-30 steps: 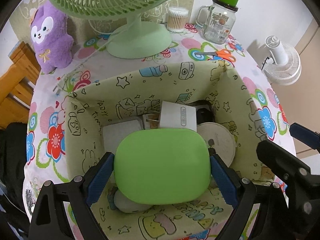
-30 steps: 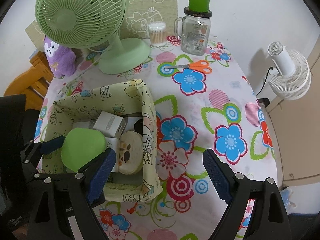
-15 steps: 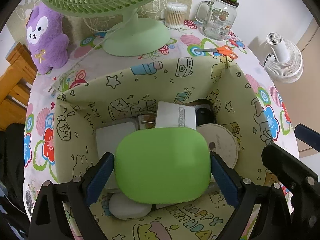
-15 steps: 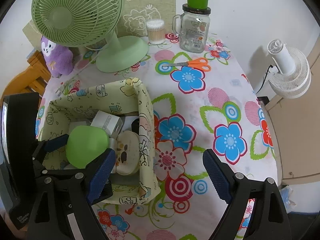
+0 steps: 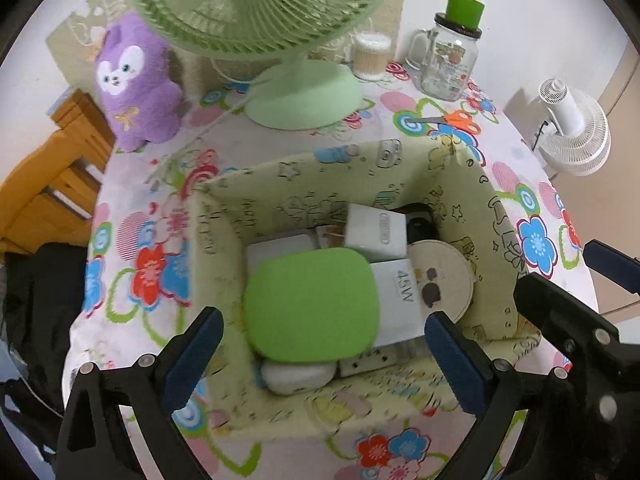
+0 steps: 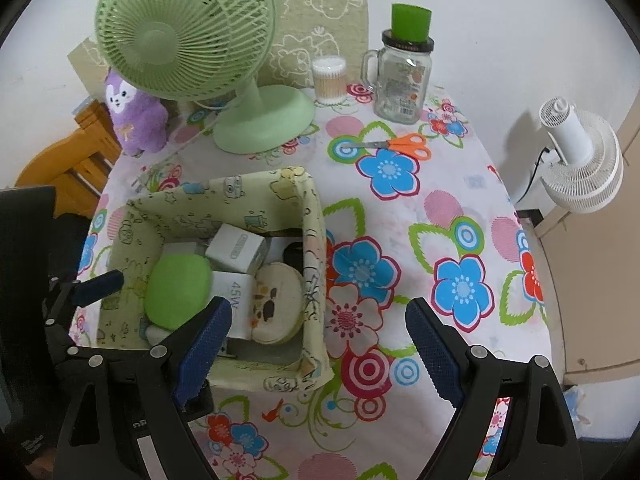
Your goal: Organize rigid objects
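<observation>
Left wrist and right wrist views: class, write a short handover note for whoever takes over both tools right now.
Left tool: open; its jaws have just been opening and stand clear of the green case, which lies in the fabric bin.
Right tool: open, empty, over the tablecloth beside the bin.
In the bin: green case, white charger block, round cream tin, other white pieces.
Done: green case released in the bin.
Left, probably: orange scissors, maybe the glass jar and cotton swab tub, all on the table.
</observation>
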`<action>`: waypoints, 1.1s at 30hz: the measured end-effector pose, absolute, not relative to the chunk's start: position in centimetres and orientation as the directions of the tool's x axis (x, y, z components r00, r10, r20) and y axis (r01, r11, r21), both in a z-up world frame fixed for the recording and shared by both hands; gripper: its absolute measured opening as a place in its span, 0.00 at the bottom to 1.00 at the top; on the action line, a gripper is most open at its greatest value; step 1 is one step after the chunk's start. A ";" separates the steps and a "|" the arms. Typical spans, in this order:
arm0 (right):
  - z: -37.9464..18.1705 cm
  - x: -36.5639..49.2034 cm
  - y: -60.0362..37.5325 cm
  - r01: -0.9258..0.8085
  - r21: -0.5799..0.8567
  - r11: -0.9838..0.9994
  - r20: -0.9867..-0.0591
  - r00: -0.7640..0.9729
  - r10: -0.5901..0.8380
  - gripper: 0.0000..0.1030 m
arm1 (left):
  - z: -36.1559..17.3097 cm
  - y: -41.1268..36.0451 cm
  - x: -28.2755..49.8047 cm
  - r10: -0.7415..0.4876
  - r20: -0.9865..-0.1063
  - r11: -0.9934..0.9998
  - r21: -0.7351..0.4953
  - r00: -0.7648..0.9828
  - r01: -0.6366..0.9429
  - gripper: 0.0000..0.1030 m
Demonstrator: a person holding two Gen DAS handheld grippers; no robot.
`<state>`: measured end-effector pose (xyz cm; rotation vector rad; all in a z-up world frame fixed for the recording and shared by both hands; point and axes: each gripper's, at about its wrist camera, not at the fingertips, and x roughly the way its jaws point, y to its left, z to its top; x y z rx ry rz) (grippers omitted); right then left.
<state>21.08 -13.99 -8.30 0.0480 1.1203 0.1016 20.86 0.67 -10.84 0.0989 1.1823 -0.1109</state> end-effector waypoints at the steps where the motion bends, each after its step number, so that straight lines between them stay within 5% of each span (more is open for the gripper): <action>1: -8.2 21.0 -13.8 -0.059 0.094 0.994 -0.895 0.432 0.110 0.88 | -10.5 1.0 20.6 -0.031 -0.926 0.991 0.020 0.377 0.131 0.98; 33: -1.7 11.1 -11.2 -0.062 0.080 0.995 -0.832 0.546 0.101 0.88 | -1.7 6.5 9.7 -0.072 -0.859 0.996 -0.038 0.506 0.076 0.98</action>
